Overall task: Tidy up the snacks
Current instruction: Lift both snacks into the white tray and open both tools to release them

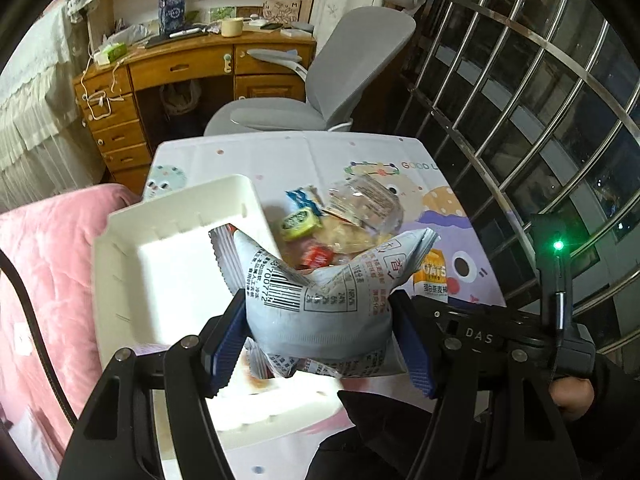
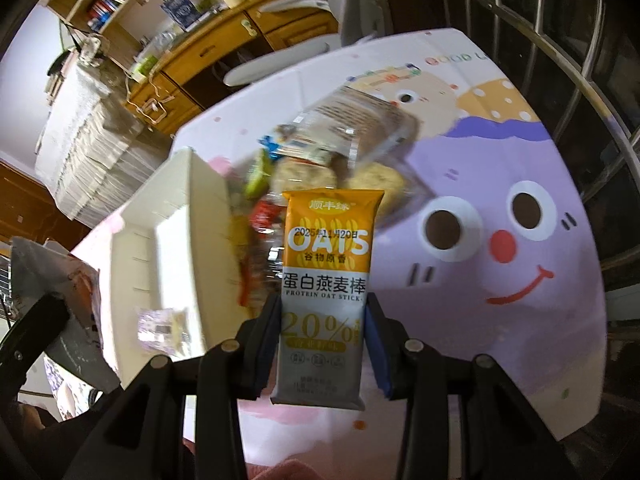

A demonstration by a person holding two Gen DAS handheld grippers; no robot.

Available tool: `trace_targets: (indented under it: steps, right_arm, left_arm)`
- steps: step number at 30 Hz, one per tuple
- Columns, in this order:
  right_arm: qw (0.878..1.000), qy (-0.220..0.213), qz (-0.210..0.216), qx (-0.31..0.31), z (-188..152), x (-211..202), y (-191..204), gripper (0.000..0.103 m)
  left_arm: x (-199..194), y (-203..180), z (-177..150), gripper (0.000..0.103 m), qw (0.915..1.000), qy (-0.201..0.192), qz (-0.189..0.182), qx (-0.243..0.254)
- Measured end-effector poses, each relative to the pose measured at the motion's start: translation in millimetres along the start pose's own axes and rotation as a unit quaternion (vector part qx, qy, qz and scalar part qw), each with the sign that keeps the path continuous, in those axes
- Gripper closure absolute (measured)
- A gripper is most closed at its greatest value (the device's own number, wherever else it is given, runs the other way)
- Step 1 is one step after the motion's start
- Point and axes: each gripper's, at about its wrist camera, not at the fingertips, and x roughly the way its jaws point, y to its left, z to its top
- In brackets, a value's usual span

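Both my grippers carry a snack above the surface [image 1: 248, 152].

My left fingers [image 1: 228, 332] pinch a puffy grey-blue packet [image 1: 316, 300] over the white bin [image 1: 160, 264]; my right fingers [image 2: 374, 344] clamp an orange oat stick [image 2: 326, 288], upright. The loose snack pile [image 1: 340, 216] lies at twelve o'clock, beside the bin.

The oat bar [image 2: 325, 280] reads "OATS", "PROTEIN OAT STICK" and "20%". The tablecloth [image 1: 416, 165] shows "GOOD L", and the gripper [image 1: 320, 336] body "DAS".
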Motion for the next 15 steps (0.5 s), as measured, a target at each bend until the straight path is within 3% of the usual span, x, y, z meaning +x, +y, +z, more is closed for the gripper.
trace_targets:
  steps: [7, 15]
  right_arm:
    - [0.999, -0.041, 0.017, 0.0, -14.2, -2.9, 40.5, 0.062]
    - [0.996, -0.078, 0.04, -0.024, -29.7, -2.4, 90.7, 0.062]
  left_arm:
    - [-18.9, 41.9, -7.3, 0.035, 0.9999, -0.008, 0.005, 0.011]
    - [-29.6, 97.9, -21.4, 0.035, 0.9998, -0.002, 0.014, -0.013]
